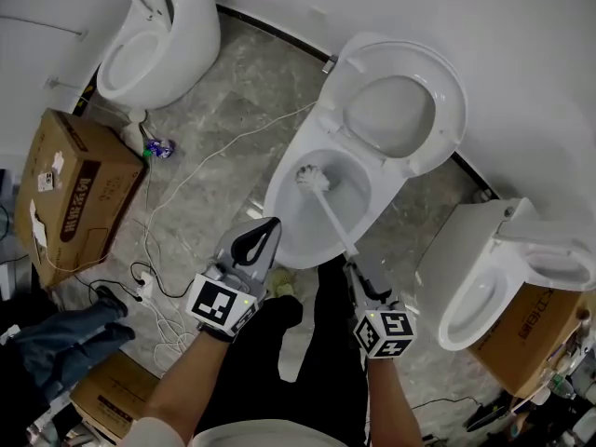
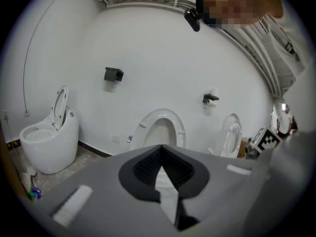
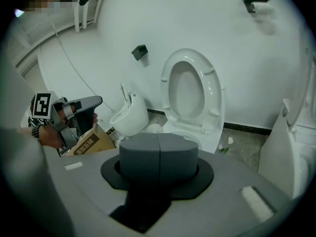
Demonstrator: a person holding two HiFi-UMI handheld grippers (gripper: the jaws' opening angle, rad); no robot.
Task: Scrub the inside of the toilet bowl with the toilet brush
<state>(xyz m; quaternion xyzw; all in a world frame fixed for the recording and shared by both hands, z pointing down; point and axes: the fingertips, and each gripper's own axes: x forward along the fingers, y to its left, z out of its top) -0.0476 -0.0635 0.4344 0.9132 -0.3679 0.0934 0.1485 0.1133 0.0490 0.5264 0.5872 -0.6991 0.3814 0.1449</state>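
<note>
The middle white toilet (image 1: 281, 214) stands with its lid (image 1: 396, 110) raised. The toilet brush's white head (image 1: 310, 177) rests inside the bowl, against its far left wall. Its pale handle (image 1: 333, 217) slants back over the front rim into my right gripper (image 1: 357, 266), which is shut on it. In the right gripper view the grey jaws (image 3: 158, 159) meet, the handle is hidden, and the raised lid (image 3: 190, 90) lies ahead. My left gripper (image 1: 265, 231) hovers by the bowl's front left rim, shut and holding nothing. Its dark pads (image 2: 148, 166) touch at the tips.
A second toilet (image 1: 154, 35) stands at the far left, a third (image 1: 503, 268) at the right. A cardboard box (image 1: 74, 194) lies left, another (image 1: 531, 329) sits behind the right toilet. White cables (image 1: 205, 166) trail over the grey floor. The person's dark-trousered legs (image 1: 307, 333) stand before the bowl.
</note>
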